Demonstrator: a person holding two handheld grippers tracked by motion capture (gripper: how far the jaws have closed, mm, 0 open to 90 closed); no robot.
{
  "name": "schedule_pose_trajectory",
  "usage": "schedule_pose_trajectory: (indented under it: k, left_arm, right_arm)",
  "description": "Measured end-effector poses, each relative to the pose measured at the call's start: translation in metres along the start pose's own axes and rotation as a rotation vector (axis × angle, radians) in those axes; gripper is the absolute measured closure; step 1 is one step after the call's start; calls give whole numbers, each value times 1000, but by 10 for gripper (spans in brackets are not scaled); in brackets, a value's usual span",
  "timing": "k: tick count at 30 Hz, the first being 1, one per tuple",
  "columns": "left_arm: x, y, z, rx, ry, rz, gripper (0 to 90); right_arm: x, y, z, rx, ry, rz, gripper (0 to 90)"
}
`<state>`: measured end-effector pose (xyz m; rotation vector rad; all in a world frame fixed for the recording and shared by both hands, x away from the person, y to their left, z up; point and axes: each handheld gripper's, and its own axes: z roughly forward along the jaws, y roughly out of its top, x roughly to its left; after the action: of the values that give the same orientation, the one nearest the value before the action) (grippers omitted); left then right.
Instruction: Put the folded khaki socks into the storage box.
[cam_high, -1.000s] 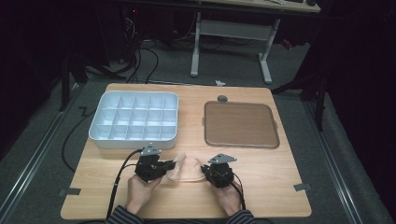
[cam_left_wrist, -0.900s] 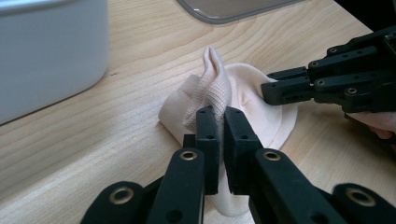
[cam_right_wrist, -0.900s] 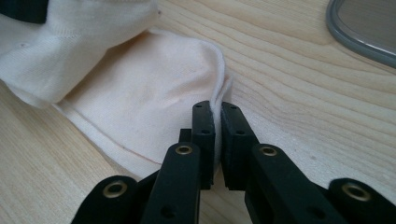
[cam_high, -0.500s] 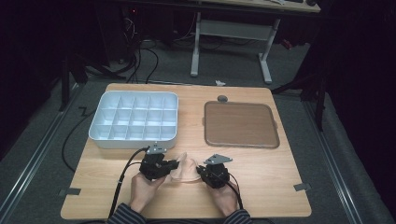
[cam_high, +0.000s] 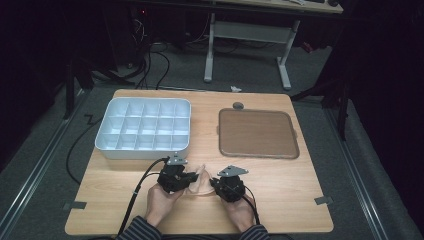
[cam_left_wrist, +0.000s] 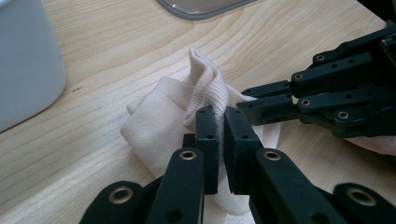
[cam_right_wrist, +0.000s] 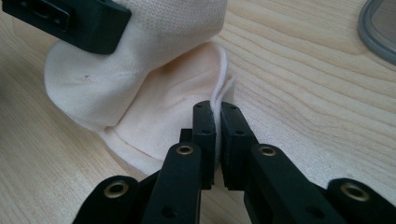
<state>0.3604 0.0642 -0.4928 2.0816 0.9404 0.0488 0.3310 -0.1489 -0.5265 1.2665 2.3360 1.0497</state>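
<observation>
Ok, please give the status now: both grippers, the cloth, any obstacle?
Left gripper shut on cream cloth. Right gripper shut on its edge. Cloth bunched on table. Nothing in the way.

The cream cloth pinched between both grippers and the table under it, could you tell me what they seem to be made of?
Cream cloth: soft knitted fabric, probably cotton; fine ribbed weave and limp folds show. Table: wood or wood-look laminate, matte, with pale grain lines.

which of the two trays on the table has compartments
The white tray, back left: it is split into a grid of compartments. The brown tray on the right is flat and undivided.
</observation>
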Motion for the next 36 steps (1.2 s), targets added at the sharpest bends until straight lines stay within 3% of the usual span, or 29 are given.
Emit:
schedule_pose_trajectory:
  k: [14,24,30,36]
  left_arm:
    - [-1,-6,15,33,7,-3,850]
    - [-2,-8,24,69,14,24,853]
    - [1,-7,21,79,-7,28,815]
    - [-1,-7,17,53,-28,26,731]
  right_arm:
    - [2,2,2,2,4,0,859]
    - [2,3,3,8,3,-2,858]
    - [2,3,2,12,0,-7,858]
    - [2,3,3,6,1,2,837]
